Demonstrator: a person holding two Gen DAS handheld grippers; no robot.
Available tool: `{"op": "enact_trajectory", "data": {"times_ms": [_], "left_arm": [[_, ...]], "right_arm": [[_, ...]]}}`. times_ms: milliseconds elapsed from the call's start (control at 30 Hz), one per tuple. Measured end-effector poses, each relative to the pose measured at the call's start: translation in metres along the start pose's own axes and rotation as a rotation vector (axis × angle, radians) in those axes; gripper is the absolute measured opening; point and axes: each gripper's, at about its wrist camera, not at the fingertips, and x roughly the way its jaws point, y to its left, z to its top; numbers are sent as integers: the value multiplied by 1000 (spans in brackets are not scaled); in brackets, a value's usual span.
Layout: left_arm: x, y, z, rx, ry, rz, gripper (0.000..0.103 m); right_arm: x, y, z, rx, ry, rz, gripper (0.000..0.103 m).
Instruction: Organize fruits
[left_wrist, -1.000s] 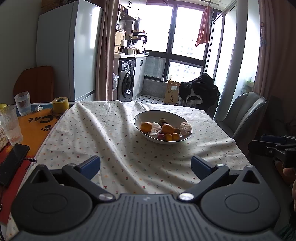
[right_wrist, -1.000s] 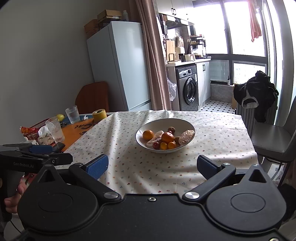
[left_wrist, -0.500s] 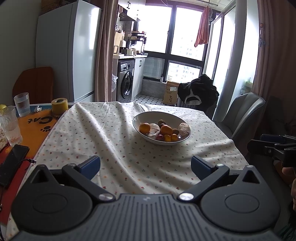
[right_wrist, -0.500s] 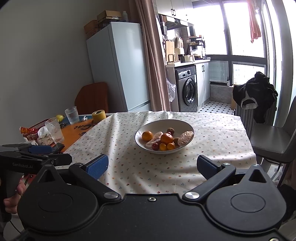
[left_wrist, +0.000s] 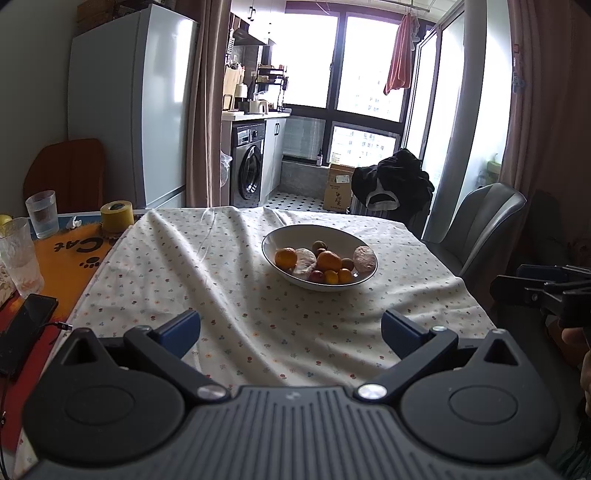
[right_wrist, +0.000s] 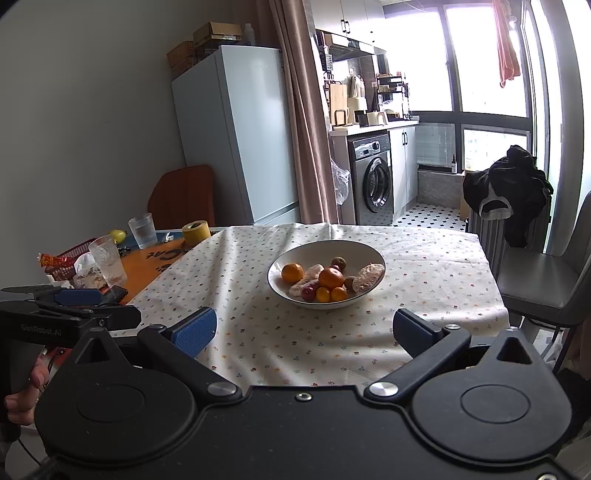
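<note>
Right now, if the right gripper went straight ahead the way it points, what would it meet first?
Probably the white fruit bowl. The right gripper is open and empty, with only floral tablecloth ahead of it. Height is unclear, so it might graze the cloth or pass over the fruit.

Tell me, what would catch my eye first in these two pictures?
Probably the white bowl of fruit in the middle of the flowered tablecloth, with oranges bright among the paler pieces. Next, the two open grippers in the foreground, the left gripper and right gripper, both empty and short of the bowl. Behind the table stand a pale fridge and a washing machine.
</note>
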Motion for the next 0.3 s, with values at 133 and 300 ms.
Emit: {"op": "enact_trajectory", "data": {"times_ms": [133, 300], "left_arm": [[-1, -1, -1, 4, -3, 3, 103], [-1, -2, -1, 3, -3, -1, 103]], "right_arm": [[0, 0, 0, 2, 1, 1, 103], [0, 0, 0, 1, 2, 0, 103]]}}
